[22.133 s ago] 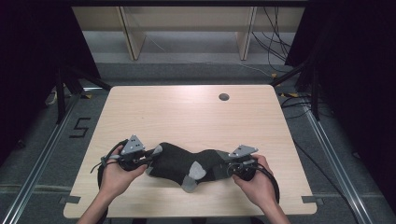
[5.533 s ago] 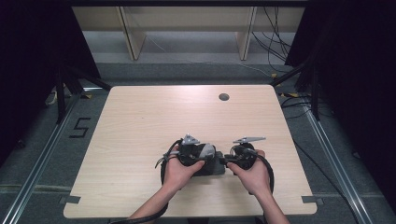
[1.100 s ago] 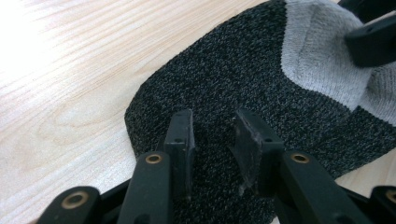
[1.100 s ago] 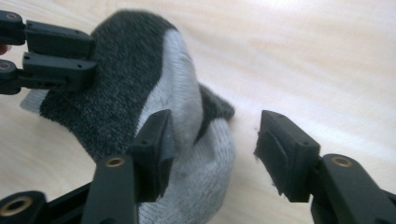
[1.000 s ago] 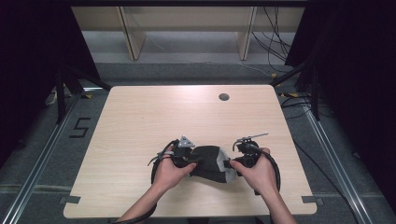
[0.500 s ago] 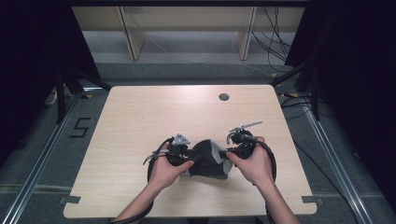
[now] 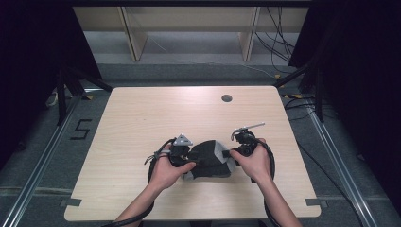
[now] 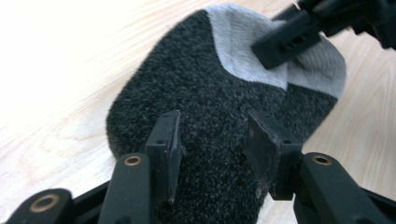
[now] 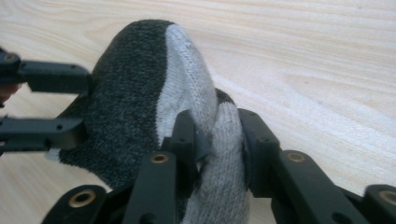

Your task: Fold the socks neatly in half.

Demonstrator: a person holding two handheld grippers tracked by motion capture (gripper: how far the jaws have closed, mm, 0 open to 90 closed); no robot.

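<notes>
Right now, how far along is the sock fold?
Done: the sock sits bunched into a compact bundle on the table. In hand: the left gripper straddles its dark end, and the right gripper pinches the grey end. Left: likely tucking and letting go.

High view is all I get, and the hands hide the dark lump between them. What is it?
Observer: It is a fuzzy dark grey sock with light grey patches.
Operator: Which bit is the right tool biting?
Observer: The right tool pinches a light grey ribbed fold of the sock. Its jaws have just been opening a little, with the fabric between them.
</notes>
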